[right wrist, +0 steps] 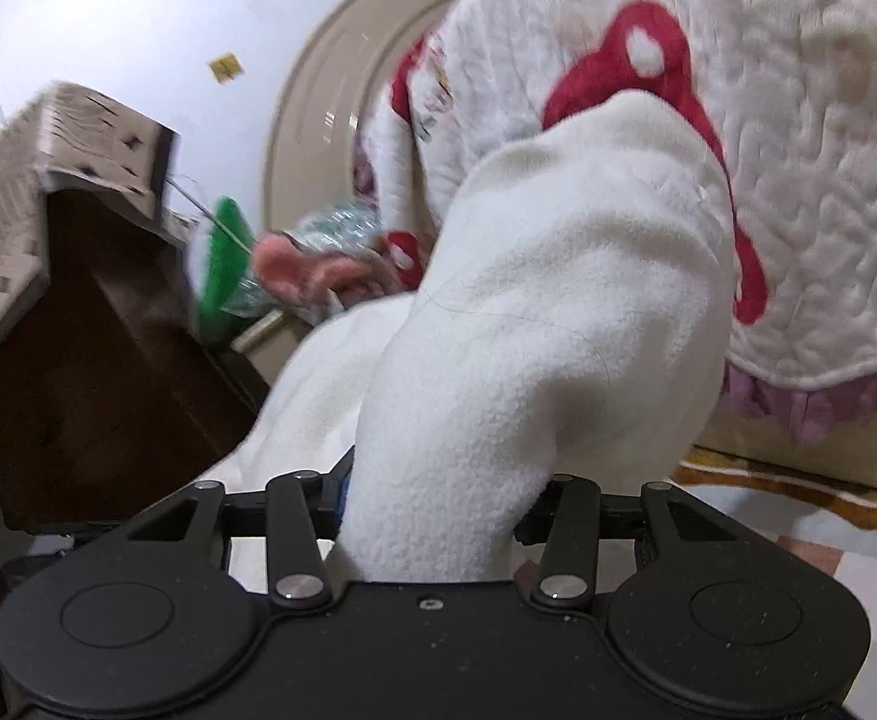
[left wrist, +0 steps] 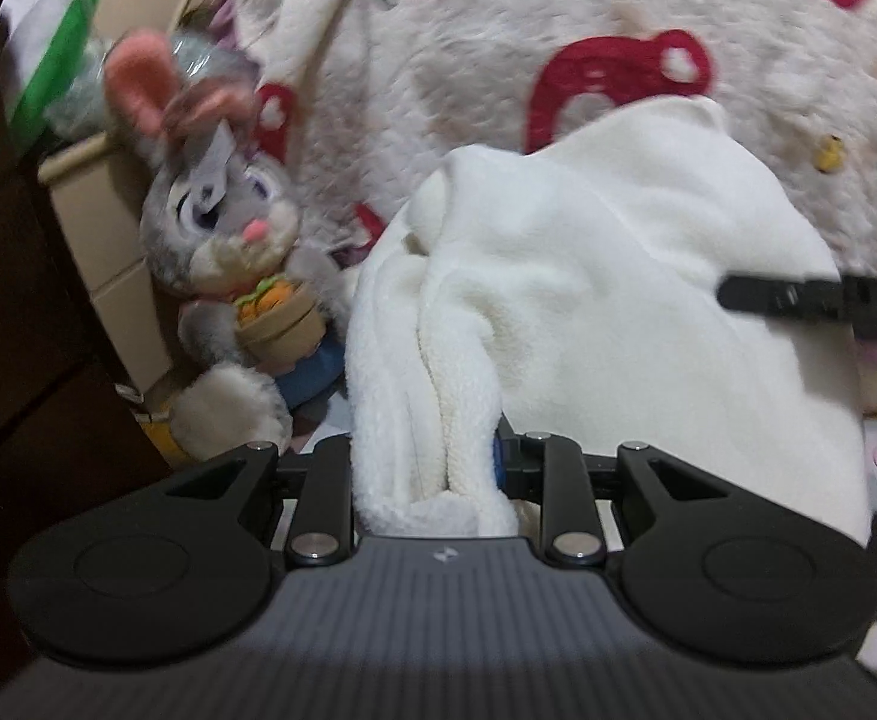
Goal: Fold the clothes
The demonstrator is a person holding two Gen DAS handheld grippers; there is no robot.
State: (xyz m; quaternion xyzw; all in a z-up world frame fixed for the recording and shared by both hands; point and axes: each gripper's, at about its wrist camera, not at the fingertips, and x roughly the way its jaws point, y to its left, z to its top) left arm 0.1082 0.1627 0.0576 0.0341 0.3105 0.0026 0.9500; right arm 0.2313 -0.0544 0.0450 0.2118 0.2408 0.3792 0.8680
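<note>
1. A white fleece garment [left wrist: 588, 312] is lifted off the bed and bunched, filling the middle of both wrist views.
2. The left gripper [left wrist: 426, 456] is clamped on a gathered fold of the garment; the cloth fills the narrow gap between its jaws and spills back over the gripper body.
3. The right gripper [right wrist: 438, 498] grips a thicker wad of the same garment [right wrist: 558, 312]. Its jaws stand wider, and cloth packs the whole space between them.
4. In the left wrist view, a black finger of the right gripper [left wrist: 810, 294] reaches in from the right edge, across the garment.
5. Behind the garment lies a white quilt [left wrist: 498, 48] with red shapes; its pink frilled edge shows in the right wrist view.
6. Left of the garment, a grey stuffed rabbit [left wrist: 228, 228] with pink ears leans against a beige headboard [left wrist: 96, 210].
7. In the right wrist view, a brown cabinet [right wrist: 96, 360] with a woven cover [right wrist: 18, 180] stands at the left, before a pale wall [right wrist: 168, 12].
</note>
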